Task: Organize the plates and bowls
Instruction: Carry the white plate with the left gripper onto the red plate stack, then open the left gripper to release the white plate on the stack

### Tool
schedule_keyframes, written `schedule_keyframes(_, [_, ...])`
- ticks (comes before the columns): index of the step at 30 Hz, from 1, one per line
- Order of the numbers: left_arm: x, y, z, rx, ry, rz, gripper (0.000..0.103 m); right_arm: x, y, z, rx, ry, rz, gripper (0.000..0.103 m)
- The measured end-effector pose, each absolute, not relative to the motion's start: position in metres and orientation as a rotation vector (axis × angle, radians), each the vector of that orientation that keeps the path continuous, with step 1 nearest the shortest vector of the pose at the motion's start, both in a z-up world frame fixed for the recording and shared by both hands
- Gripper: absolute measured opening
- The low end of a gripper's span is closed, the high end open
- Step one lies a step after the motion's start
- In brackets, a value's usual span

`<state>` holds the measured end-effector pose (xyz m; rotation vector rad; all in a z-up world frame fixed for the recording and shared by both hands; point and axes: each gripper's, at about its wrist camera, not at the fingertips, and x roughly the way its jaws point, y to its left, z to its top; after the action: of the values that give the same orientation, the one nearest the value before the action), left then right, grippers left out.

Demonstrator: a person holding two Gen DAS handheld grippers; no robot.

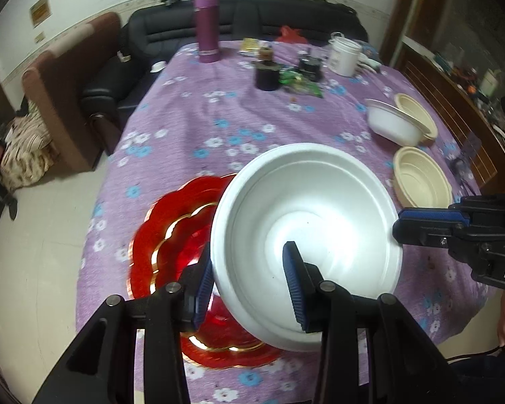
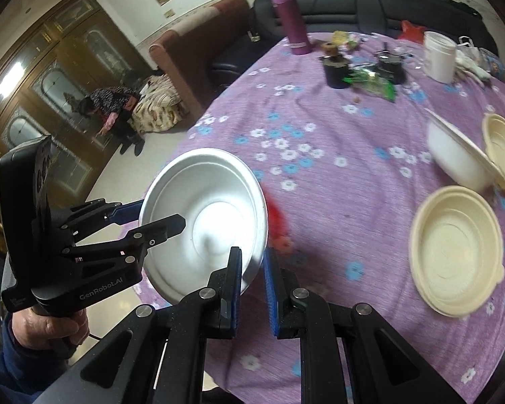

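A white bowl (image 1: 306,235) is held tilted above the purple flowered table, over a red scalloped plate with gold trim (image 1: 171,245). My left gripper (image 1: 249,286) is shut on the bowl's near rim. My right gripper (image 2: 254,289) grips the same bowl (image 2: 205,222) at its opposite rim; in the left wrist view it shows at the right (image 1: 400,227). A second white bowl (image 1: 394,124) leans on a cream bowl (image 1: 417,114) at the far right. Another cream bowl (image 1: 421,178) sits nearer.
At the table's far end stand a purple flask (image 1: 206,23), a white tub (image 1: 345,55), a dark cup (image 1: 267,74) and green wrappers (image 1: 299,82). A sofa (image 1: 252,20) and brown armchair (image 1: 67,84) lie beyond. A wooden cabinet (image 1: 454,77) is on the right.
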<state>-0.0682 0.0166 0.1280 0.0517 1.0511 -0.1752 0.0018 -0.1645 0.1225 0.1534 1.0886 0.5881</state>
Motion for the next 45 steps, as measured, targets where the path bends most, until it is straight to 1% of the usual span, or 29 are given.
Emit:
schedule_keyframes(4, [-0.073, 0.038, 0.119, 0.029, 1.069, -0.137, 0.041, 0.007, -0.137, 0.116, 0.123, 1.123, 0.621, 0.015])
schedule_keyframes(11, [-0.070, 0.062, 0.085, -0.018, 1.130, -0.099, 0.041, 0.020, -0.100, 0.081, 0.072, 1.210, 0.630, 0.015])
schedule_keyframes(17, [-0.066, 0.068, 0.072, -0.028, 1.150, -0.093, 0.041, 0.028, -0.083, 0.064, 0.010, 1.229, 0.613, 0.015])
schedule_keyframes(36, [-0.059, 0.067, 0.064, -0.034, 1.162, -0.091, 0.041, 0.029, -0.083, 0.060, -0.013, 1.210, 0.595, 0.016])
schedule_keyframes(42, [-0.063, 0.074, 0.077, -0.046, 1.122, -0.049, 0.045, 0.024, -0.090, 0.072, 0.000, 1.186, 0.593, 0.016])
schedule_keyframes(43, [-0.065, 0.074, 0.081, -0.051, 1.103, -0.045, 0.049, 0.022, -0.093, 0.076, 0.010, 1.173, 0.596, 0.016])
schedule_keyframes(44, [-0.066, 0.074, 0.089, -0.058, 1.070, -0.043, 0.055, 0.021, -0.095, 0.081, 0.012, 1.159, 0.597, 0.019])
schedule_keyframes(45, [-0.068, 0.074, 0.096, -0.061, 1.035, -0.041, 0.060, 0.018, -0.099, 0.085, 0.004, 1.141, 0.591, 0.025])
